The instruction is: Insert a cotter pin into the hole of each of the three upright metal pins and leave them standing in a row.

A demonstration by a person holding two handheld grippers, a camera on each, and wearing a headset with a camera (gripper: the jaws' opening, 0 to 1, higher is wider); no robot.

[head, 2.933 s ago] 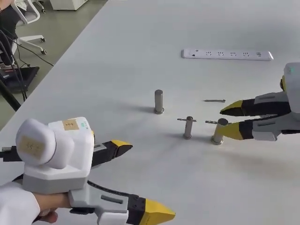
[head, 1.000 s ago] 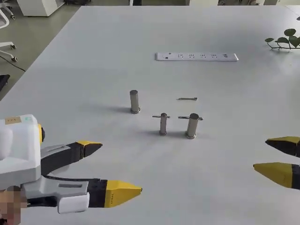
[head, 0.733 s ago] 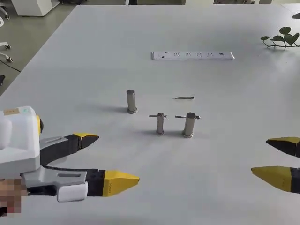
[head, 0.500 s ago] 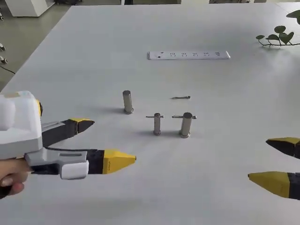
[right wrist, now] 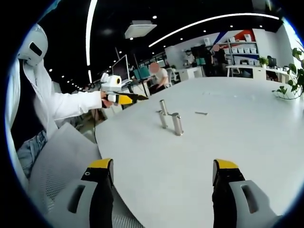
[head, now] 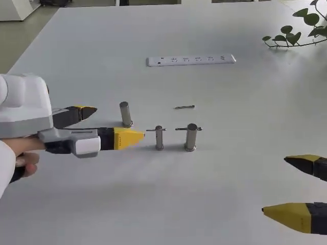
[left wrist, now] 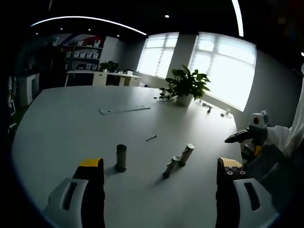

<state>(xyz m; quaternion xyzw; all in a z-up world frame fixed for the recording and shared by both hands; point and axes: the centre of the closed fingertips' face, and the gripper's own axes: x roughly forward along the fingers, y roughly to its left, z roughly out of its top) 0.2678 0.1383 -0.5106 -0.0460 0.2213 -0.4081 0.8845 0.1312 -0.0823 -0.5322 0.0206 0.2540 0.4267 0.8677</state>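
Three upright metal pins (head: pixel 159 138) mid-frame, loose cotter pin (head: pixel 184 107) above. Left gripper (head: pixel 118 123) mid-left, right gripper (head: pixel 275 185) lower right, both jaws spread wide.

An open office: big white table (head: pixel 214 25), power strip (head: pixel 191 60), potted plant (left wrist: pixel 185 86), wall shelves (right wrist: pixel 241 42).

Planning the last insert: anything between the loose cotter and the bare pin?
Nothing. The head view and the left gripper view both show just table between the cotter and the bare pin.
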